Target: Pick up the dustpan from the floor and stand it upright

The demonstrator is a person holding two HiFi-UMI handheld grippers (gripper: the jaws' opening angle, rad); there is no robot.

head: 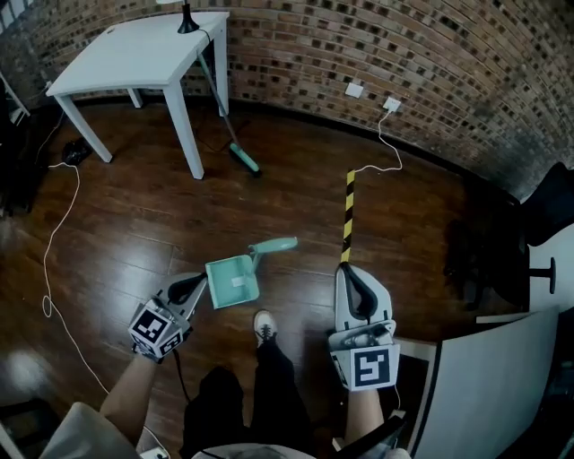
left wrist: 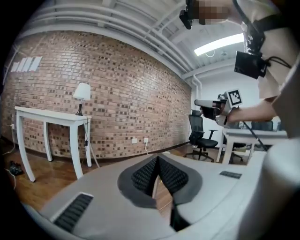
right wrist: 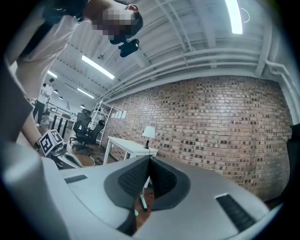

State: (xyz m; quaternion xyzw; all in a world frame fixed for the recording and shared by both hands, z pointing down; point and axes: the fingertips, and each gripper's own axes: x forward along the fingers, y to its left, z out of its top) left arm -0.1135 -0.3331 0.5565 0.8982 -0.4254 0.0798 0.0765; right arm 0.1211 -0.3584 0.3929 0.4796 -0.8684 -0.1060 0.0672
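The teal dustpan [head: 233, 280] lies flat on the wooden floor, with its handle [head: 276, 246] pointing up and to the right in the head view. My left gripper [head: 191, 285] hovers just left of the pan, held above the floor, with its jaws shut and nothing between them [left wrist: 158, 158]. My right gripper [head: 352, 273] is off to the right of the dustpan, also shut and empty [right wrist: 149, 159]. Both gripper views look out level at the brick wall, and neither shows the dustpan.
A teal broom [head: 229, 125] leans against a white table [head: 134, 54] with a lamp [head: 186, 18] at the back. A yellow-black striped strip [head: 348, 215] lies on the floor, and a white cable [head: 54, 242] trails at the left. A white desk [head: 493, 385] and a dark chair [head: 547, 224] stand at the right. The person's shoe [head: 263, 327] is just below the pan.
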